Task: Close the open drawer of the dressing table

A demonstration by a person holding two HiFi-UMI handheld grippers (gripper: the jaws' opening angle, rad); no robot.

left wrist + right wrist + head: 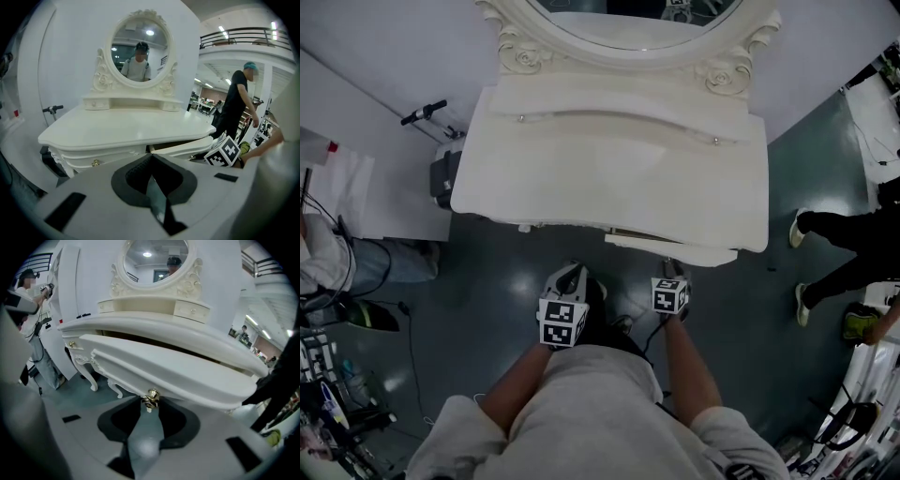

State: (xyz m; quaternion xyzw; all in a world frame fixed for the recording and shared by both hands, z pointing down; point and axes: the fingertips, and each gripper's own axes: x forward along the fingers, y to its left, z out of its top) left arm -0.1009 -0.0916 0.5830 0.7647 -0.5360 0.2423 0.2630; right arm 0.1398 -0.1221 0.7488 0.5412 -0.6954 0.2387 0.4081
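The white dressing table (609, 169) stands in front of me. Its right-hand drawer (675, 248) sticks out a little from under the top, which also shows in the left gripper view (187, 147). The drawer front (178, 376) fills the right gripper view, with its brass knob (151, 399) at the fingertips. My right gripper (673, 270) (149, 409) is closed on that knob. My left gripper (569, 278) (151, 180) hangs to the left, short of the table front, with its jaws together and nothing in them.
An oval mirror (637, 19) rises at the table's back. The left drawer with its knob (95, 163) is pushed in. A person's legs (834, 244) are to the right, another person (356, 262) to the left. A scooter handle (424, 112) leans by the wall.
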